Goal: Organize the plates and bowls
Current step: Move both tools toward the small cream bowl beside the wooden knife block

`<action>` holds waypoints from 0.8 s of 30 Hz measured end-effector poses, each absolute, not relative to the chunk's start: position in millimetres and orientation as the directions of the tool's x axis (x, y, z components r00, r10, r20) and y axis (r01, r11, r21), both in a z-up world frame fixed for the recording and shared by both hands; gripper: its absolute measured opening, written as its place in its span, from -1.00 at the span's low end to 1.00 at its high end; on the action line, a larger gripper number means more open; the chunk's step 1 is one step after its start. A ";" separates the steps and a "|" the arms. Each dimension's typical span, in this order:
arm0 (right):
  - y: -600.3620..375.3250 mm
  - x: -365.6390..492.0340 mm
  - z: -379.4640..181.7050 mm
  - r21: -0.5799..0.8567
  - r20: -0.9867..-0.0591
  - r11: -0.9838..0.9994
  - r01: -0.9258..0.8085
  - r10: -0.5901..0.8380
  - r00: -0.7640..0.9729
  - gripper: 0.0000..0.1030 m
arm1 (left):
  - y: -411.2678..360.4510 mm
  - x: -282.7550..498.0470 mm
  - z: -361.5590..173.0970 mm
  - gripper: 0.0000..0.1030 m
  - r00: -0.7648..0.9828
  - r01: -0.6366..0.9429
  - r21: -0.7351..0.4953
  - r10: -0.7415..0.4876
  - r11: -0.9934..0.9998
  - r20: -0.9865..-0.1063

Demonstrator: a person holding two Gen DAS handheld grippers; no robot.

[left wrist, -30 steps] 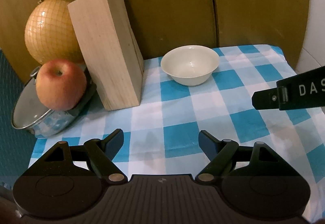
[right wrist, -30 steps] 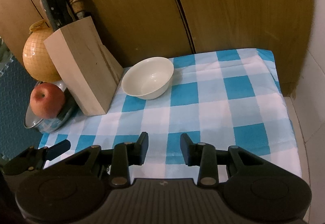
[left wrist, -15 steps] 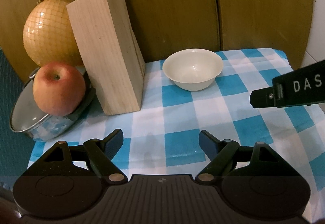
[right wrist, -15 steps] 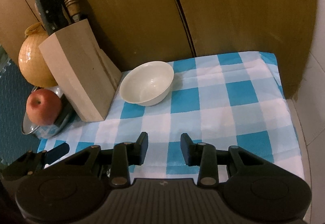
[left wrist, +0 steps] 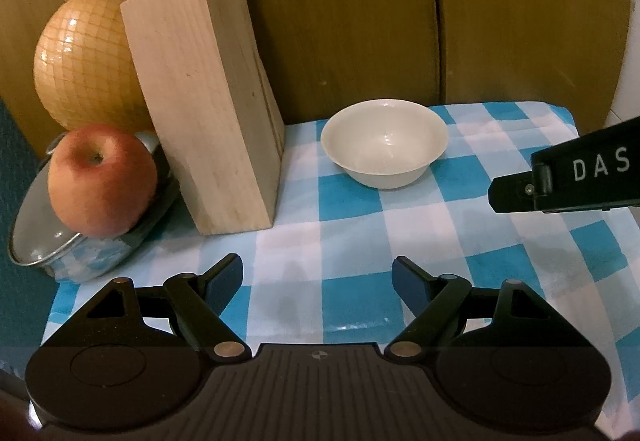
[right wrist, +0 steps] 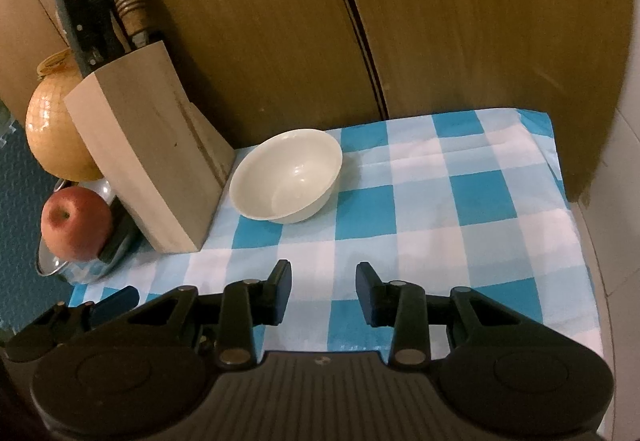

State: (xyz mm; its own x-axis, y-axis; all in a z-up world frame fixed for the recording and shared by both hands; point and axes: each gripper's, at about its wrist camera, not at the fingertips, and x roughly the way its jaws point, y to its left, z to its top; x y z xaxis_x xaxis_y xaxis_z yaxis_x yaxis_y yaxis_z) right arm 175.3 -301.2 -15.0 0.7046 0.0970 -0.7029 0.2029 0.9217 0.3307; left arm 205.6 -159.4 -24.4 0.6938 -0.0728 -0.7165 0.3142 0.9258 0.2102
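A single bowl (left wrist: 383,142) made up the task's ware in view: small, round, cream-white and glossy, upright and empty, with a narrow foot. It sat on a blue-and-white checked cloth (left wrist: 352,201) near the back, close to the brown wooden panels (left wrist: 344,13), just right of a pale wooden knife block (left wrist: 204,101) without touching it.

From the left, a netted yellow pomelo (left wrist: 80,61) stood against the panels; in front of it a red apple (left wrist: 102,179) rested on the glass lid of a tilted steel pot (left wrist: 60,257). The knife block came next, dark and wooden handles poking from its top, then the bowl, then bare cloth out to the right edge.

The left gripper (left wrist: 318,275) hovered over the near part of the cloth, its blue-padded jaws spread wide with only cloth between them, touching and holding nothing. The right gripper (right wrist: 323,287) hung further right, its jaws set narrower but still parted, likewise empty and clear of the bowl. In the left wrist view one of its black fingers (left wrist: 520,193) reached in from the right edge, lettered "DAS", well short of the bowl.
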 end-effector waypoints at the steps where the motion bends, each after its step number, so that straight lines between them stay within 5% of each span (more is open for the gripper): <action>1: -301.9 176.7 -15.0 0.331 -0.702 0.921 0.204 0.096 0.706 -0.41 | -159.9 207.4 -24.2 0.67 0.694 0.312 0.207 -0.073 0.927 -0.716; 24: -324.5 242.2 -35.5 0.422 -0.656 0.876 0.233 0.117 0.745 -0.30 | -167.1 287.0 -28.7 0.67 0.677 0.200 -0.009 -0.144 0.980 -0.722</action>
State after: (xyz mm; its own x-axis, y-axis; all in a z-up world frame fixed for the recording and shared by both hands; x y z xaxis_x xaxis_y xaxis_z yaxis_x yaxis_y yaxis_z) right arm 242.2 -324.5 -35.5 0.7452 0.1173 -0.6564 0.2334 0.8762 0.4216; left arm 287.0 -167.1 -28.7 0.6766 -0.1444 -0.7220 0.1995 0.9799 -0.0090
